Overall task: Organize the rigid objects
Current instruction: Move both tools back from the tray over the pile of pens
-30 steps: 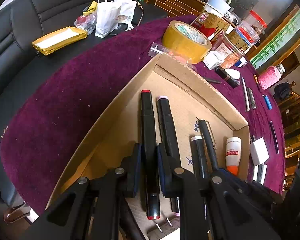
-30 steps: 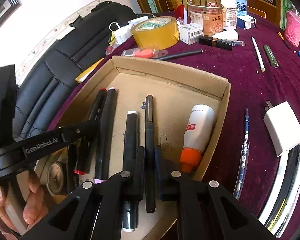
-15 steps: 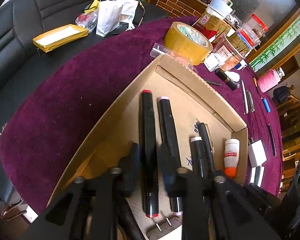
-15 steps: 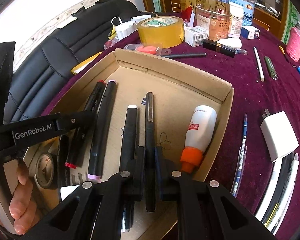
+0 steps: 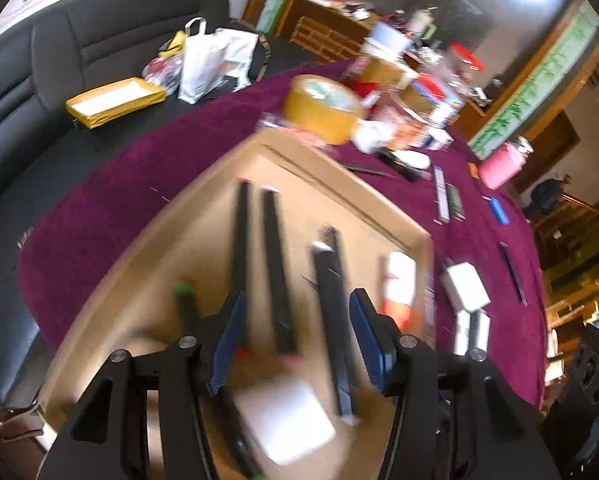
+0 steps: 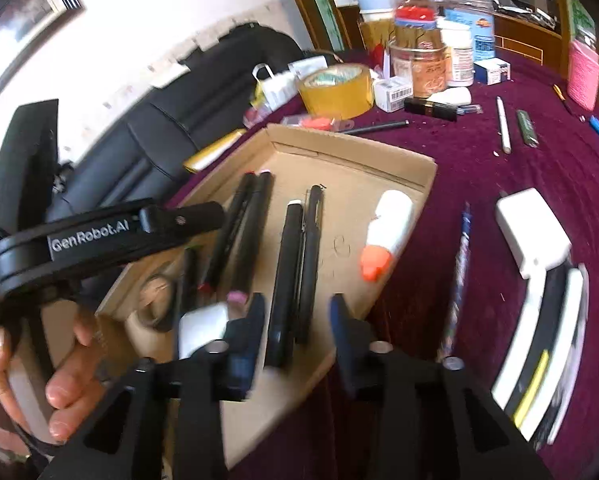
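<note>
Inside the cardboard box (image 6: 351,160) on the purple cloth (image 6: 479,184) lie black markers (image 6: 255,224), two pens (image 6: 299,264) and a white bottle (image 6: 387,228). Both the right gripper (image 6: 297,320) and left gripper (image 5: 295,340) hang above them, jaws opening, clamping nothing. Only the right view shows a hand (image 6: 65,364) on the left tool.

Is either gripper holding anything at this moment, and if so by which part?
Nothing is held. Both the left gripper and right gripper have jaws opening, clear of the black pens lying in the cardboard box.
</note>
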The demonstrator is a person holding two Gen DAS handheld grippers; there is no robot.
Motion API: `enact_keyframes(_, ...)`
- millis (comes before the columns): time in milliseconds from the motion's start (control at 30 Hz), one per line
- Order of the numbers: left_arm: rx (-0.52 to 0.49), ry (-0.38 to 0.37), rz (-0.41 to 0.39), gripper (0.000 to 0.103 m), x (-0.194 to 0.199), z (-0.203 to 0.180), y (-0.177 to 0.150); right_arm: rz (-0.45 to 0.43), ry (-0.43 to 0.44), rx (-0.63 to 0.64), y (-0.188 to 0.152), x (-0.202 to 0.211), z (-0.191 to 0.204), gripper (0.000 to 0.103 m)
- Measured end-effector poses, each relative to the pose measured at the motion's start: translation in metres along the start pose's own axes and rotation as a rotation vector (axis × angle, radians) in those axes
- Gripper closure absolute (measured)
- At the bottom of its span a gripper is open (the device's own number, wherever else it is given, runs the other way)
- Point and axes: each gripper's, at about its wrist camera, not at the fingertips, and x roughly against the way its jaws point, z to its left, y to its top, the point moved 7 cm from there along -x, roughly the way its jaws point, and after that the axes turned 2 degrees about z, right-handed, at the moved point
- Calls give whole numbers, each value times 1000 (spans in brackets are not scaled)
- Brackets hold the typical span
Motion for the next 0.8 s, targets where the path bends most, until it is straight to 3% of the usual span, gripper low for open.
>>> enact_keyframes(233,-169,-105,5,40,17,-87,-49,-83,48,-82,-42,60,-35,60)
enact_keyframes(400,-259,-126,43,39,14,-130,-76,-136,26,-158,-69,93,-69,60)
enact_keyframes(600,-318,-136,75,39,10,-155,-101,-173,-16,-249,-88,118,-113,61)
enact_keyframes(800,-350,-132,89,39,9,-166,-113,-169,-54,-295,-91,119,-145,74)
